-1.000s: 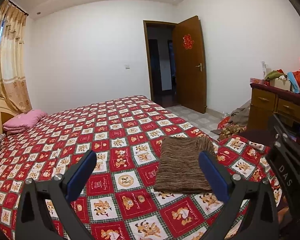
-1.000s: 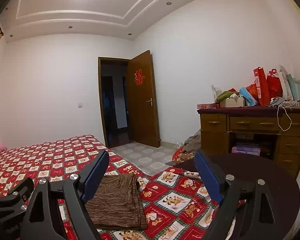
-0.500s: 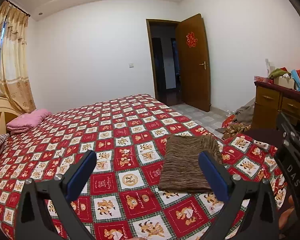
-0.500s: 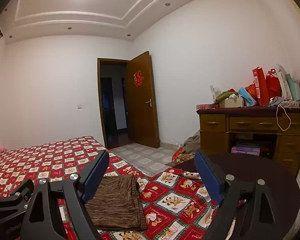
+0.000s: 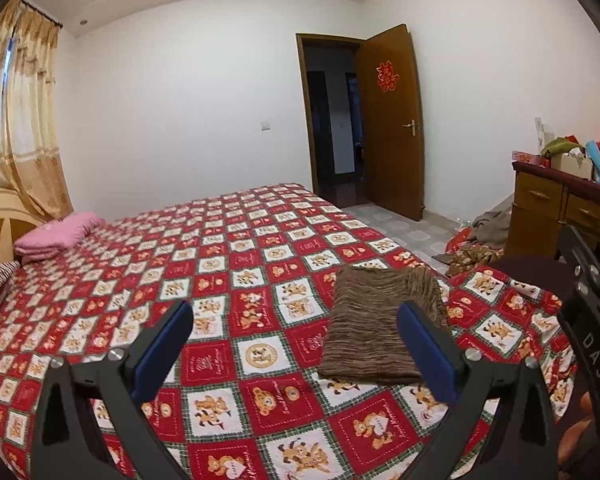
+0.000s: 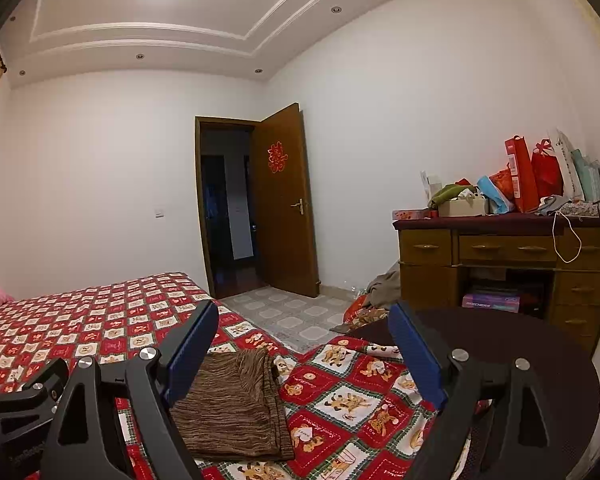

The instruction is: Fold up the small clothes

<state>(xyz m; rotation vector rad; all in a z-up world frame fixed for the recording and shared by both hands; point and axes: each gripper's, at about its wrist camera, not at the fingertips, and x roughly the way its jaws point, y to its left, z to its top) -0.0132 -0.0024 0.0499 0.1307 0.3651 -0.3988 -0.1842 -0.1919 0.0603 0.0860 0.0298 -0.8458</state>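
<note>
Left wrist view: my left gripper [image 5: 294, 340] hangs above the bed [image 5: 228, 280] with its blue-padded fingers [image 5: 164, 344] spread wide and nothing between them. The folded brown cloth [image 5: 374, 324] lies flat on the red bear-print quilt near the bed's foot corner, partly behind the right-hand finger in this view, but I see no contact. Part of my right gripper [image 5: 584, 320] enters at the right edge. A pink pillow [image 5: 56, 234] rests at the head of the bed, well apart from the cloth. A curtain [image 5: 28, 120] hangs at far left.

Right wrist view: my right gripper [image 6: 302, 348] is likewise released, fingers [image 6: 416, 352] wide apart and empty, held above the bed's corner [image 6: 340, 400]. The cloth [image 6: 232, 408] lies just below and beside the left-hand finger. Beyond the bed stand an open door [image 6: 286, 200] and a wooden desk [image 6: 500, 248] carrying bags and boxes. A dark round surface [image 6: 520, 344] lies below the right-hand finger; I cannot tell what it is.
</note>
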